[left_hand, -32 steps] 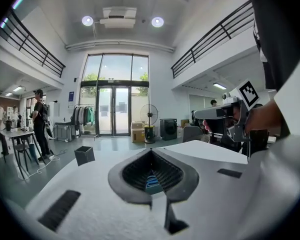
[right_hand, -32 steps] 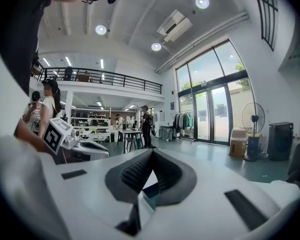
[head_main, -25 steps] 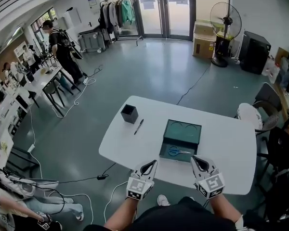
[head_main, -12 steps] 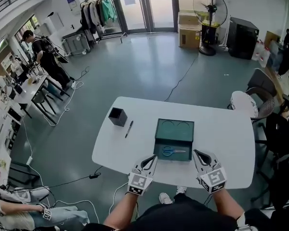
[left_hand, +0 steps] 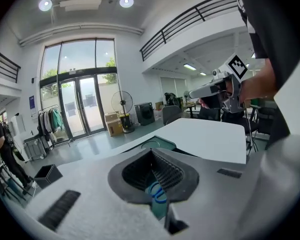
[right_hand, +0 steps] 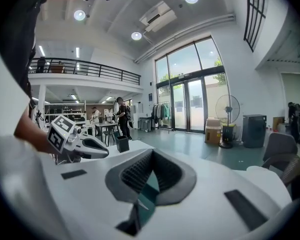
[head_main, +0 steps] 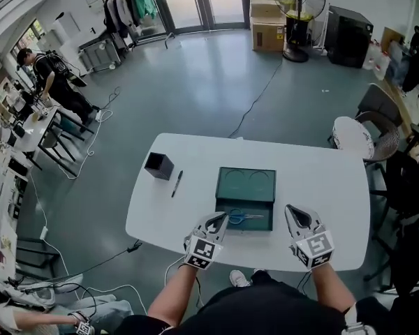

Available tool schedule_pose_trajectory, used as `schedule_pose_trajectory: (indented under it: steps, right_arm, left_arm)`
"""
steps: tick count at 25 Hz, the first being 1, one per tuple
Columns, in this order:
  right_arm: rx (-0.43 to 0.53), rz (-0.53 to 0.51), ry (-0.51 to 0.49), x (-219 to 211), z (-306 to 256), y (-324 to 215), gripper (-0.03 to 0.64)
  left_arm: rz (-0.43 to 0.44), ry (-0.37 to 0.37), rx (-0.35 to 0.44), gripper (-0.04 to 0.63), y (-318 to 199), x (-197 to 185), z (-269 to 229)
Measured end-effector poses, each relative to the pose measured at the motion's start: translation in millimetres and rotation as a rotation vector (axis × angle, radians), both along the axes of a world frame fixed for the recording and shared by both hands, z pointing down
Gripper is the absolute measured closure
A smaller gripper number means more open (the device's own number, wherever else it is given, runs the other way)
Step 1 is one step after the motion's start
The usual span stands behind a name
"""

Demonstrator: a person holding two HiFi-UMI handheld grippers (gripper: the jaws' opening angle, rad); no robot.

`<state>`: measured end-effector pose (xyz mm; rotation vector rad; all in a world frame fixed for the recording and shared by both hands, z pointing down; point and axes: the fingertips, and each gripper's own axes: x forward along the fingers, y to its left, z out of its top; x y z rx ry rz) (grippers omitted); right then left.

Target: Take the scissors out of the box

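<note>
An open dark green box (head_main: 245, 185) lies in the middle of the white table (head_main: 321, 187). The scissors (head_main: 243, 217) with blue handles rest in its near half. My left gripper (head_main: 214, 222) is shut and empty, hovering at the box's near left corner. It looks along its jaws (left_hand: 151, 152) at the blue scissors (left_hand: 157, 194). My right gripper (head_main: 294, 215) hovers to the right of the box, its jaws together and empty. Through its jaws (right_hand: 152, 153) I see the green box (right_hand: 150, 190). Each gripper shows in the other's view: the right gripper (left_hand: 200, 91) and the left gripper (right_hand: 101, 153).
A black square holder (head_main: 158, 165) and a pen (head_main: 176, 183) lie on the table's left part. Chairs (head_main: 366, 135) stand at the right end. Cables (head_main: 251, 110) run over the floor. A person (head_main: 52, 75) stands by the desks far left.
Both grippers have moved forward from the table's near edge and lower, ending close to the box's near side. The jaws stay together.
</note>
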<state>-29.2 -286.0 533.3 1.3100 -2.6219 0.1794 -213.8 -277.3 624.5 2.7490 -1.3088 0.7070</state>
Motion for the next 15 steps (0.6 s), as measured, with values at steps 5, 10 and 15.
schedule_pose_trajectory:
  steps: [5, 10, 15]
  right_arm:
    - [-0.026, -0.017, 0.02, 1.0, 13.4, -12.2, 0.611]
    - [-0.062, -0.014, 0.019, 10.9, 28.2, -19.7, 0.611]
    - [-0.092, -0.013, 0.016, 16.7, 38.9, -25.4, 0.611]
  left_arm:
    - [0.075, -0.087, -0.061, 0.54, -19.0, 10.2, 24.5]
    - [0.204, -0.264, -0.129, 0.466, -27.2, 24.2, 66.0]
    - [0.363, -0.418, -0.212, 0.462, -27.4, 35.6, 103.8]
